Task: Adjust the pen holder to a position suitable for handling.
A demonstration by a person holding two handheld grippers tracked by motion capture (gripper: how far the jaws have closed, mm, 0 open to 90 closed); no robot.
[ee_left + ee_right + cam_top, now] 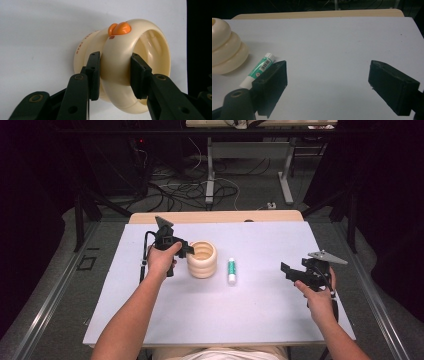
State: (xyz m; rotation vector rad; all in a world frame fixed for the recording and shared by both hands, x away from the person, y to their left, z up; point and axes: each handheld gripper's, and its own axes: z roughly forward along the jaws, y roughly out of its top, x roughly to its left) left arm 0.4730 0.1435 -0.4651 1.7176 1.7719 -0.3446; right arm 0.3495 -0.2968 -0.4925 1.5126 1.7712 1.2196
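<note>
The left hand-held gripper [115, 72] is clamping the cream ribbed cup [202, 259] (probably steadying it); just right of the cup the green tube [231, 270] is lying, while the right hand-held gripper [328, 85] is hovering released.

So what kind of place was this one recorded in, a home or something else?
Most likely a lab or recording workspace, not a home. The white table stands among loose cables on the floor, with dark equipment behind. On it lie just a cream ridged cup and a small green-and-white tube.
</note>
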